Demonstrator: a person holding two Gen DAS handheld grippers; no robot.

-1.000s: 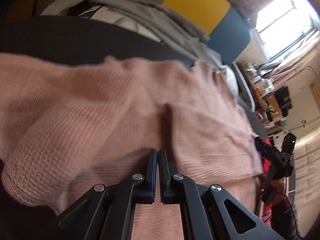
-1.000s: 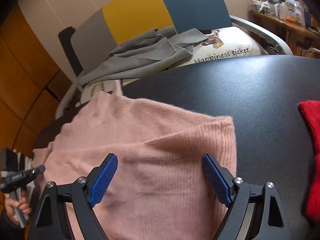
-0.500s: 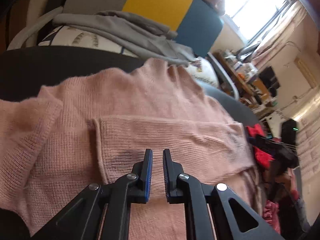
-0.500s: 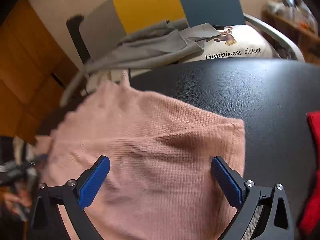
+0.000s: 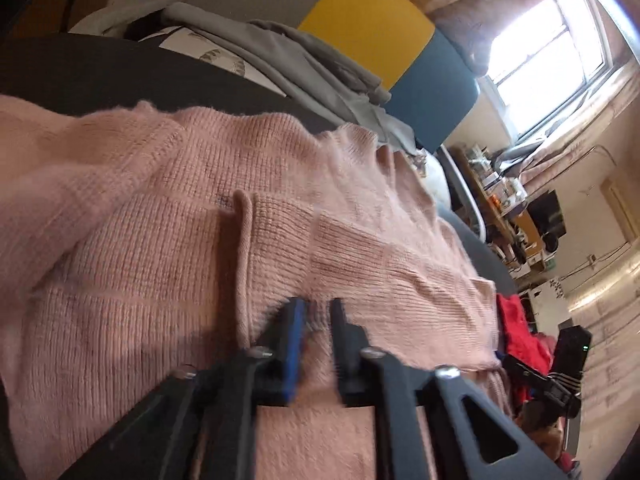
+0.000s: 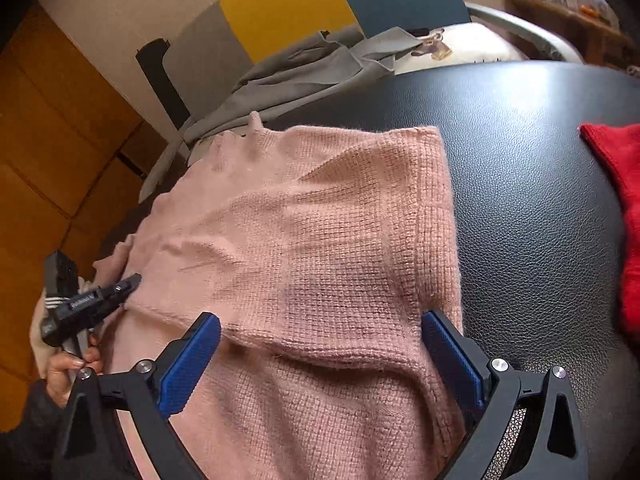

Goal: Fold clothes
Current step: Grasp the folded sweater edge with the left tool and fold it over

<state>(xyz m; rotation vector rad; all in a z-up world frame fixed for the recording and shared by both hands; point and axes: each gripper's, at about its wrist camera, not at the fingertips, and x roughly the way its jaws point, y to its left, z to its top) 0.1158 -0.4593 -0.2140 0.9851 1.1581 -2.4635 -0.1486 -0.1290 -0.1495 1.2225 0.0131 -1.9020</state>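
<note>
Beside the pink sweater's [image 6: 320, 248] right edge, bare black tabletop [image 6: 520, 184].

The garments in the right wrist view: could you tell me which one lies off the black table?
The grey garment, draped over the chair behind. The pink sweater and the red garment both lie on the table.

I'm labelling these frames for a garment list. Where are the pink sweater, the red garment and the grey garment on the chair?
pink sweater [image 6: 320, 240]: right wrist view, middle of the knitted top layer.
red garment [image 6: 624, 200]: right wrist view, its left part on the black table.
grey garment [image 6: 304, 76]: right wrist view, crumpled middle, draped on the chair.
</note>
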